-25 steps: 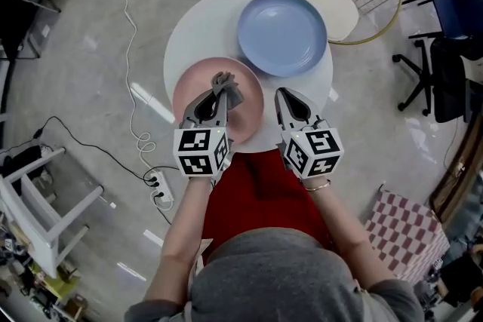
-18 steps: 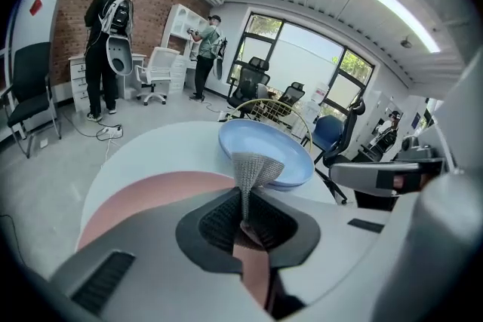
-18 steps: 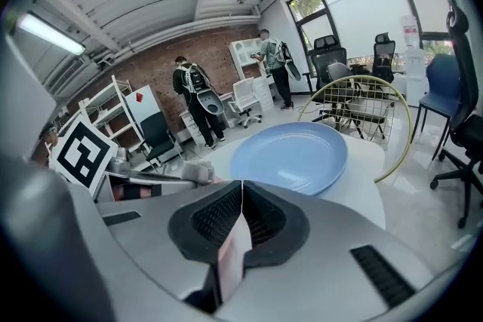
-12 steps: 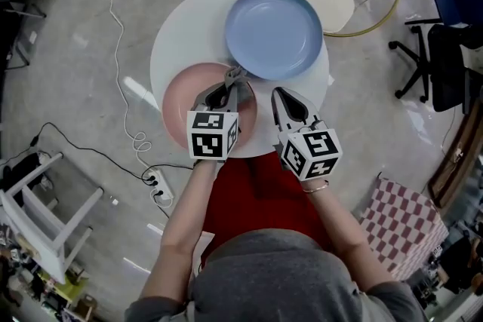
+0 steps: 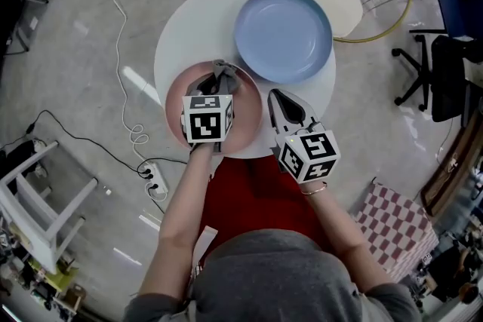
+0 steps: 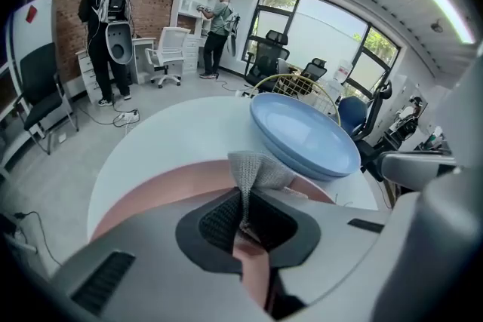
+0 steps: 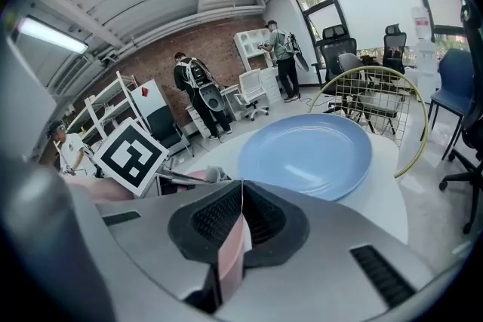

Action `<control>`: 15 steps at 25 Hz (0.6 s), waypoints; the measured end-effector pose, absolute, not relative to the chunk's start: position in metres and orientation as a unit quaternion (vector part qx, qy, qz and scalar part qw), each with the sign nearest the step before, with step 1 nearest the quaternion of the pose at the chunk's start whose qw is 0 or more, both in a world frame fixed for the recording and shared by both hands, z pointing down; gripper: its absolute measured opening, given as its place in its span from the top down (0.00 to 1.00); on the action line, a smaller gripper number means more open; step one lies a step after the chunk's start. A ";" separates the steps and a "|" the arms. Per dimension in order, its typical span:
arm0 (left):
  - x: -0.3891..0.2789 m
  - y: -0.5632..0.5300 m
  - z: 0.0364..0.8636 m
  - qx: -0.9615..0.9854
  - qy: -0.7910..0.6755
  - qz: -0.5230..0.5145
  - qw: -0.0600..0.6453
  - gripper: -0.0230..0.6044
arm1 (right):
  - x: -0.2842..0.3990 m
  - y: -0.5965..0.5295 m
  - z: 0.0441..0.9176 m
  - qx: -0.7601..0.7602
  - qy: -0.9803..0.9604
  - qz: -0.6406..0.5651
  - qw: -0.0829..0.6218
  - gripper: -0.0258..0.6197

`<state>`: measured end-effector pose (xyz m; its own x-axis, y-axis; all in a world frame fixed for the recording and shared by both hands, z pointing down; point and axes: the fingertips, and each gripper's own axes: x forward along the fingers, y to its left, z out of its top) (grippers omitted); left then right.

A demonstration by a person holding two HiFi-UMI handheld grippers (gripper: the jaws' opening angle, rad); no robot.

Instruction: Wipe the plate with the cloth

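Cloth (image 6: pixel 256 170) grey, knitted, bunched, pinched in left gripper (image 5: pixel 218 81) over pink plate (image 5: pixel 246 122); right gripper (image 5: pixel 274 97) clamps plate rim.

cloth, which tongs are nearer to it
left. the left tongs are shut on the cloth; the right tongs sit to its right, shut on the pink plate at its rim

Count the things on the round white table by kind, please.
Plates: 2 (pink plate, blue plate)
Cloths: 1 (grey cloth, pinched in the left gripper over the pink plate)
Total: 3
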<state>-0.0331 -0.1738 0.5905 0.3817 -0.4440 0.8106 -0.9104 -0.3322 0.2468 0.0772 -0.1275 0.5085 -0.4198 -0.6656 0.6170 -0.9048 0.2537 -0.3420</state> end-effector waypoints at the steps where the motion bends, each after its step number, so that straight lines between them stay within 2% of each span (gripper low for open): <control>1: -0.039 -0.176 0.591 0.743 -0.460 0.326 0.360 0.91 | 0.076 -0.128 0.509 0.505 -0.773 0.338 0.178 0.91; 15: -0.115 -0.175 0.588 0.665 -0.553 0.331 0.377 0.91 | 0.044 -0.137 0.512 0.456 -0.801 0.332 0.198 0.91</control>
<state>-0.1149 -0.1748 0.5881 0.1693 -0.4855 0.8577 -0.9853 -0.1049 0.1351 0.0436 -0.1367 0.5122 -0.5052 -0.5995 0.6208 -0.8629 0.3628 -0.3518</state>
